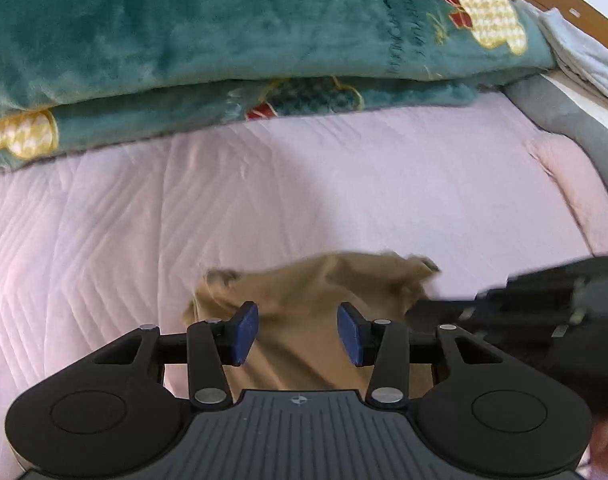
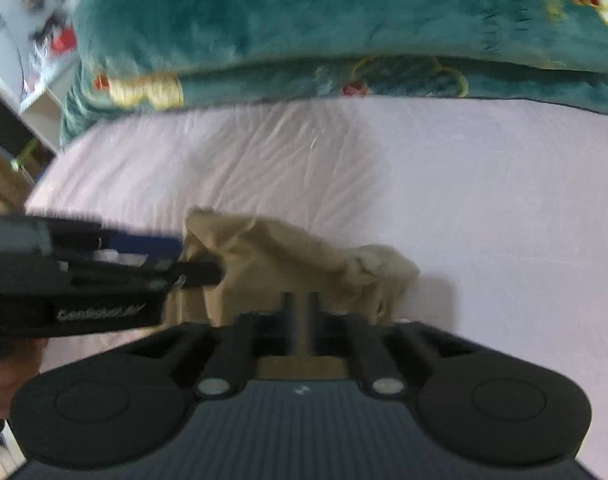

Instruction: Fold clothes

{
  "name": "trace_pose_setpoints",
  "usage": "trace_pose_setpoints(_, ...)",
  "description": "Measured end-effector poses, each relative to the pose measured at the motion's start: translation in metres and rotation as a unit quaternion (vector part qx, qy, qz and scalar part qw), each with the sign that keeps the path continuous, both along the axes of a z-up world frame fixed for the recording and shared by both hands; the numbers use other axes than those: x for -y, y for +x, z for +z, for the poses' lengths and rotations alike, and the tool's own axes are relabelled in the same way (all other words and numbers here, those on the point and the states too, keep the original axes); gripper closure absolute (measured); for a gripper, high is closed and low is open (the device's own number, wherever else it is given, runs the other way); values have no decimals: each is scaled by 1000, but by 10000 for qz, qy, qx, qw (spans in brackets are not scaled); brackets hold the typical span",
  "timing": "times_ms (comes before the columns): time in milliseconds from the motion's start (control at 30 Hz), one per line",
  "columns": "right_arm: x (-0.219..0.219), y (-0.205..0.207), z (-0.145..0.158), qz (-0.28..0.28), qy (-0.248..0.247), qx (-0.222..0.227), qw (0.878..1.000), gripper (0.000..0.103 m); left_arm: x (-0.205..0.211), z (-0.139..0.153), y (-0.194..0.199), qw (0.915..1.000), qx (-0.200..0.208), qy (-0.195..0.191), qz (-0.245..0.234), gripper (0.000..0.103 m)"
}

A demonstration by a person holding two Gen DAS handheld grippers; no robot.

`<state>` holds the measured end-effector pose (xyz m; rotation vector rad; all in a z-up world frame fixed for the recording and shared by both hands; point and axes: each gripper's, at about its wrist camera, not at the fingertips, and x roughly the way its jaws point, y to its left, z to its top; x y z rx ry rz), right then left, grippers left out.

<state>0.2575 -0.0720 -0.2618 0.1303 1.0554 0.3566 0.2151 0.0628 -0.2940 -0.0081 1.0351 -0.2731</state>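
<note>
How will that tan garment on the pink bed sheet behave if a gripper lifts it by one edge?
Likely floppy: the tan garment lies crumpled with soft folds and curled corners, so it should drape and sag from one pinch point. Probably light, as the fabric looks thin. On the quilted pink sheet it would likely bunch rather than slide flat if pushed.

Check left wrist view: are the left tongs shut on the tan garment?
No. The left tongs stand open, blue pads apart above the tan garment, not pinching it.
</note>
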Motion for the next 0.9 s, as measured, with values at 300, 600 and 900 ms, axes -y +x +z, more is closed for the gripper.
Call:
trace_pose_setpoints(300, -7, 32, -52, -336, -412, -344, 9980, 100, 8, -54, 26, 9981, -464, 309, 259, 60)
trace_pose_setpoints(600, -4, 44, -78, -444, -307, -518, 9972, 103, 9, -75, 37, 9975, -512, 316, 377, 57)
trace_pose_setpoints(900, 19, 4, 3, -816, -398, 43, 9959, 68, 10, 18, 13, 9949, -591, 727, 362, 52)
